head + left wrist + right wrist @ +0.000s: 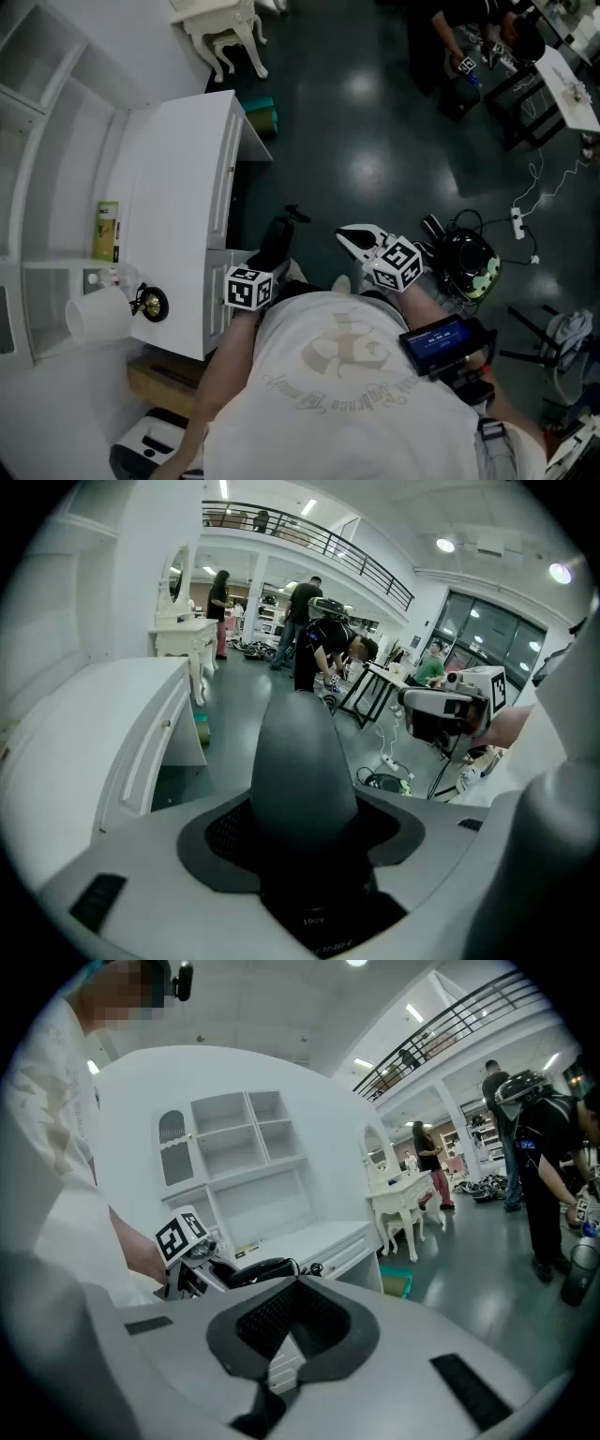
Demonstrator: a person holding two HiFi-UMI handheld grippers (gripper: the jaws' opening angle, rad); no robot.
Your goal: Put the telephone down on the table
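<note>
Left gripper (264,265) fingers spread wide, clamped on black telephone handset (300,761), rounded end filling gap between fingers. Handset held in air just beside drawer front of white desk (178,187), not resting on it; bit of cord (297,214) at far tip. Right gripper (361,241) near, on person's right, fingers apart, nothing between. On desk: green box (106,230), white cylinder (98,316), small black-and-gold object (150,302). Dark glossy floor (375,122) beyond
</note>
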